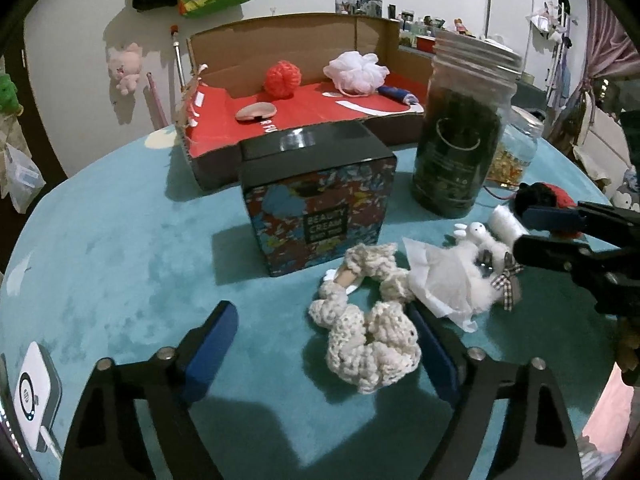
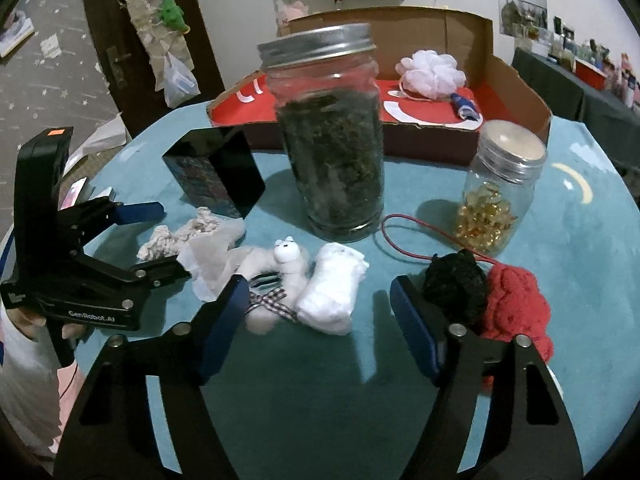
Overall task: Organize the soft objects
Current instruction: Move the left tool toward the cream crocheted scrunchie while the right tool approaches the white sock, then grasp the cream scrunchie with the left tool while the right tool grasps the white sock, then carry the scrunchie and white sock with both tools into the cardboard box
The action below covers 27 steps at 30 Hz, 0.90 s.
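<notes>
A cream crocheted scrunchie (image 1: 368,332) lies on the teal tablecloth (image 1: 120,260), between the tips of my open left gripper (image 1: 324,344). Beside it lie a white plush bear with a checked bow (image 1: 480,264) and crumpled paper (image 1: 436,280). My open right gripper (image 2: 316,320) hovers over the bear (image 2: 280,272) and a white rolled sock (image 2: 332,292); a black and red knit piece (image 2: 488,300) sits by its right finger. The cardboard box (image 1: 320,116) at the back holds a red knit ball (image 1: 282,78), a white mesh pouf (image 1: 356,70) and a pink puff (image 1: 256,112).
A patterned cream box (image 1: 316,196) stands mid-table. A tall jar of dark leaves (image 2: 332,140) and a small jar of golden capsules (image 2: 496,188) stand behind the soft things. A red cord (image 2: 400,240) trails on the cloth. A white device (image 1: 36,396) lies at the left edge.
</notes>
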Tool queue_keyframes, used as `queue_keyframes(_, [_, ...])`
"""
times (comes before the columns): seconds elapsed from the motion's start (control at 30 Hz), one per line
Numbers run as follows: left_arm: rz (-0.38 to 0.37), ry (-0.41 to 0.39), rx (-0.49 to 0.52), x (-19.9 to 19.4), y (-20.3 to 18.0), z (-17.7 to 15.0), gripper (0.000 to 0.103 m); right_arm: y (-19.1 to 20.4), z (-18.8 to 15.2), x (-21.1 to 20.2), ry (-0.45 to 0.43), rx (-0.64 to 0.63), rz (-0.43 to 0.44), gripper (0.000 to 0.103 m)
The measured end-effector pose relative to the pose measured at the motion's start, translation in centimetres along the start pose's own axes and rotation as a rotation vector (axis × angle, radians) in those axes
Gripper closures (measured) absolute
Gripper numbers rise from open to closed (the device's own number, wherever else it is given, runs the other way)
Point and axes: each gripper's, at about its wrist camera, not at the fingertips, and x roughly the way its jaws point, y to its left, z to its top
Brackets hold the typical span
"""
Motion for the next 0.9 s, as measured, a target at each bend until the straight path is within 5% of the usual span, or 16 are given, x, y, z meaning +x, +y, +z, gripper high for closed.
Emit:
queue_keyframes(0.03, [-0.012,-0.001,0.001,0.0,-0.1,0.0,0.027,-0.2,0.0,0.1,0.002,0.009,-0.002,0.042])
queue_keyframes(0.1, [-0.066,-0.005,0.007,0.0,-0.5,0.1,0.057,-0.7,0.0,0.2,0.007,0.03,0.003,0.049])
queue_keyframes(0.17, [-0.104,-0.012,0.006,-0.2,-0.7,0.1,0.072,-1.3,-0.1,0.4,0.02,0.055,0.027,0.063])
queue_keyframes(0.3, [-0.121,-0.044,-0.035,-1.3,-0.7,-0.2,0.073,-1.6,-0.3,0.5,0.022,0.075,0.094,0.086])
queue_keyframes(0.57, [-0.058,-0.164,-0.029,-5.4,-2.0,0.3,0.074,-1.0,-0.4,-2.6,-0.066,0.042,0.079,0.086])
queue_keyframes(0.9, [-0.216,-0.155,-0.011,-3.6,-6.1,1.6,0.073,-1.2,-0.9,-4.8,-0.109,0.036,0.087,0.086])
